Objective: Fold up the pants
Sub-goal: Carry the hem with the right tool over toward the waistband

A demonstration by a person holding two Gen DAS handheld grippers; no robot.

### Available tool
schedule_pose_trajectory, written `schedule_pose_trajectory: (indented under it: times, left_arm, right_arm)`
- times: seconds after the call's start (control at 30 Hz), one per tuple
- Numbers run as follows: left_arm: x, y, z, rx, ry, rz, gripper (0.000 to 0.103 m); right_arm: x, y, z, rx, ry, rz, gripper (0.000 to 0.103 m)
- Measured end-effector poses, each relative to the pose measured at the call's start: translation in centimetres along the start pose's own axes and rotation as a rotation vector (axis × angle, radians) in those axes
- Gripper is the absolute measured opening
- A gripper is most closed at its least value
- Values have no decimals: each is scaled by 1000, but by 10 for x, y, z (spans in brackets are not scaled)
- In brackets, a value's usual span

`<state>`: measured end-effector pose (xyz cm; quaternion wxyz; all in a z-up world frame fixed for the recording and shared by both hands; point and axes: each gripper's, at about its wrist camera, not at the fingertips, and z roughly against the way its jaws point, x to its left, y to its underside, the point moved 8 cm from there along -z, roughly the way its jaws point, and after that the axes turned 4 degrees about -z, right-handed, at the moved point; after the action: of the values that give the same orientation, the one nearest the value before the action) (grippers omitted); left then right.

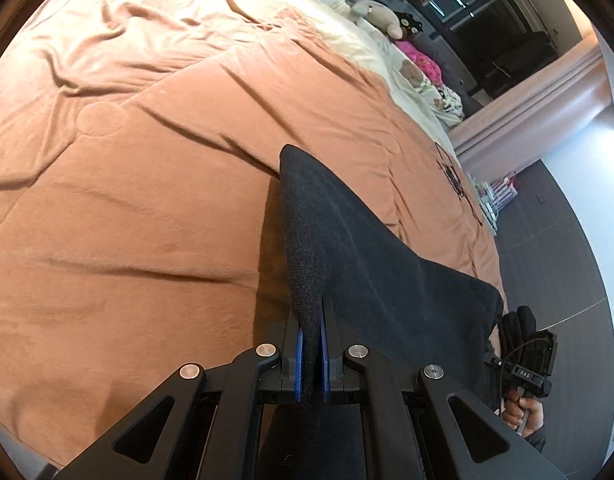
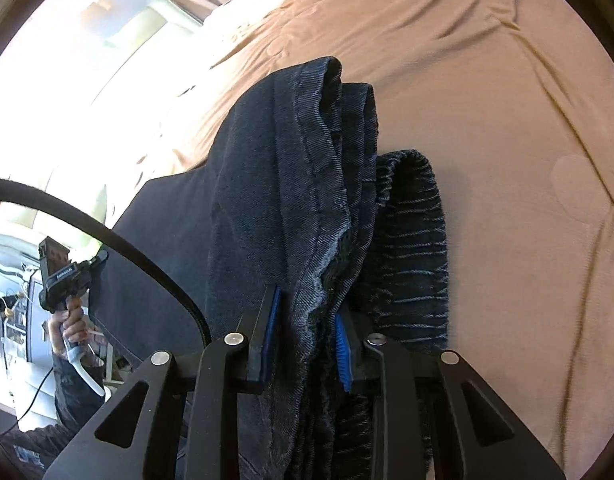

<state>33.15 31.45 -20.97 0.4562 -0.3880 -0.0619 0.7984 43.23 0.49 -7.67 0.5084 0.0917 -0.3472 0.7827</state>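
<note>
Two grippers each clamp one pair of dark pants, seen from either end. Nearest in the left wrist view, the left gripper [image 1: 311, 354] has its blue pads [image 1: 299, 364] drawn almost together on a thin edge of the pants [image 1: 371, 248], which rise from the jaws as a taut, dark sheet with a fine twill weave and a pointed corner at the top. In the right wrist view the right gripper [image 2: 303, 344] pinches a thicker bunch of the pants [image 2: 291, 184]: several layers of bluish-black denim, a frayed pale seam edge running down into the jaws, and a ribbed, gathered band hanging just right of the pads [image 2: 271, 320].

Each view also catches the other gripper at the far end of the cloth, held in a hand [image 1: 521, 410] at the right edge of one picture and a hand [image 2: 69, 326] at the left edge of the other. One black cable [image 2: 107, 236] arcs across the lower left of the right view.

Beneath the lifted pants lies one bed [image 1: 127, 208] under a wrinkled peach-brown cover. Farther off, along its far side, sit about four soft toys [image 1: 381, 16], among them a pale bear and a bright pink one. No containers can be made out.
</note>
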Motion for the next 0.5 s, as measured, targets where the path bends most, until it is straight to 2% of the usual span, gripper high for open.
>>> schedule_pose_trajectory:
  times: [0.2, 0.3, 0.4, 0.43, 0.5]
  left_arm:
    - [-2, 7, -8, 18, -14, 1, 7]
    - [-8, 7, -9, 24, -11, -12, 7]
    - [-9, 10, -15, 51, -49, -23, 9]
    - [-8, 12, -17, 59, -59, -22, 10]
    - [-6, 17, -18, 67, -79, -20, 20]
  right_arm:
    - [-27, -1, 20, -49, 94, 6, 9]
    - [-31, 1, 28, -68, 121, 21, 8]
    - [-31, 2, 26, -77, 164, 40, 8]
    - [-41, 3, 21, -67, 181, 33, 8]
    - [-55, 5, 11, -56, 193, 11, 8]
